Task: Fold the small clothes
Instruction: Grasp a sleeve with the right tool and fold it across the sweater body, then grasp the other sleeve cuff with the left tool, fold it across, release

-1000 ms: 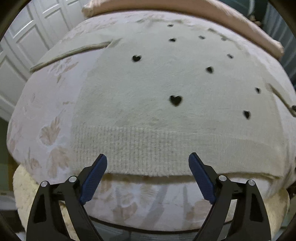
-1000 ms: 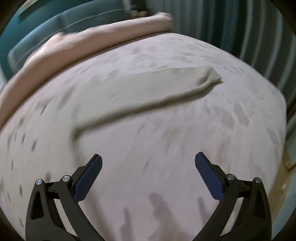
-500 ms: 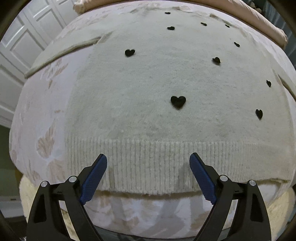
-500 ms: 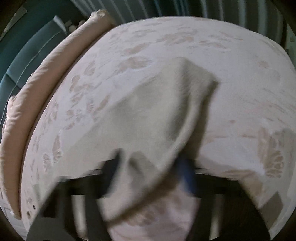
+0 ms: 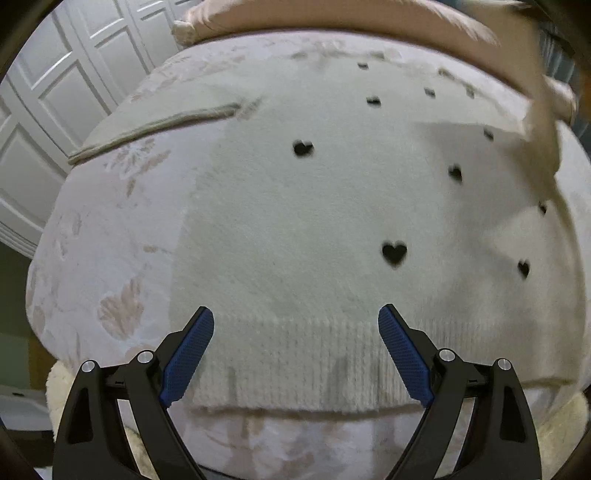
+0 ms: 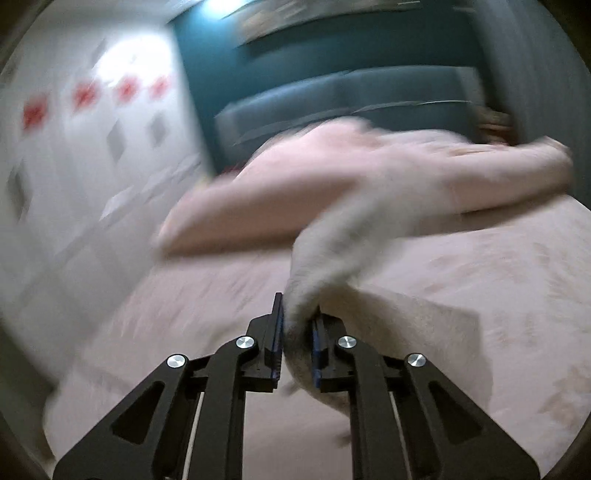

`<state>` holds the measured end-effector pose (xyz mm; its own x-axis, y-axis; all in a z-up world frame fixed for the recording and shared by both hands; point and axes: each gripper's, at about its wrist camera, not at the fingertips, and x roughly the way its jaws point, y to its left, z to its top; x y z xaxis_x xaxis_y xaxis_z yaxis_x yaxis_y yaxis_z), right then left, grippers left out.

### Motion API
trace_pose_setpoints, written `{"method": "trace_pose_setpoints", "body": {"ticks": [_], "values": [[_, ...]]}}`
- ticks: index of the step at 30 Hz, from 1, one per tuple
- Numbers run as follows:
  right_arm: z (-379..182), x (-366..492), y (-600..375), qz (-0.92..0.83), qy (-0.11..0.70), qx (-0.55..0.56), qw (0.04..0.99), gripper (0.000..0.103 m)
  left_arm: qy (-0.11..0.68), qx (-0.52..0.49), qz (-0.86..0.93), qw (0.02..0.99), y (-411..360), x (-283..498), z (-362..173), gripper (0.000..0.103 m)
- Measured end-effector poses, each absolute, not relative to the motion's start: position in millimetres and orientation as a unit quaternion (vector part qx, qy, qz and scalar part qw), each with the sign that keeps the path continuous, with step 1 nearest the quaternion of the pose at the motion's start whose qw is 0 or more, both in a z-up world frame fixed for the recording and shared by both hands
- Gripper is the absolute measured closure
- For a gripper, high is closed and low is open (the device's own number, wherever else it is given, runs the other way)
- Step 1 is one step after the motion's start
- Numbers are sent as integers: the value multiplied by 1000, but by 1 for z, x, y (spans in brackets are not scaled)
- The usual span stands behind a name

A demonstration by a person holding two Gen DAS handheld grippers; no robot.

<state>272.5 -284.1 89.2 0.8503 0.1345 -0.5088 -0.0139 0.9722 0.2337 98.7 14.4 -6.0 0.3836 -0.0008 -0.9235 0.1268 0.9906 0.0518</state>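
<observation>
Sweater [image 5: 295, 221] spread flat on bed [image 5: 92, 258], hem nearest left gripper [image 5: 295, 354]. One sleeve [image 5: 155, 125] extended leftward; rolled blanket [image 5: 332, 18] behind. Opposite sleeve [image 6: 332, 258] between right gripper [image 6: 297, 339] fingers, above bed.

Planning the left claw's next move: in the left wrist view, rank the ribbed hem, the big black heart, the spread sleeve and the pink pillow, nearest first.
1. Ribbed hem: between the left claw's open fingers.
2. Big black heart: ahead, slightly right.
3. Spread sleeve: far left.
4. Pink pillow: top, beyond the sweater.

Both wrist views low over bed [image 5: 92, 258]
</observation>
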Motion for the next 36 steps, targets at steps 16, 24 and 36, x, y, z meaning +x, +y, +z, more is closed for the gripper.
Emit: {"method": "trace_pose_setpoints", "body": {"ticks": [16,24,36], "values": [[-48,176,-322,-71,418,229,876,54,525,-141,-79,836,48,246,5,13],[-64,198,-394,-117,396,360,836,37,549,-239,-70,798,13,333,-40,13],[-56,194,-440,-182,304,380,854,96,471,-166,-120,858,-30,359,-9,103]]}}
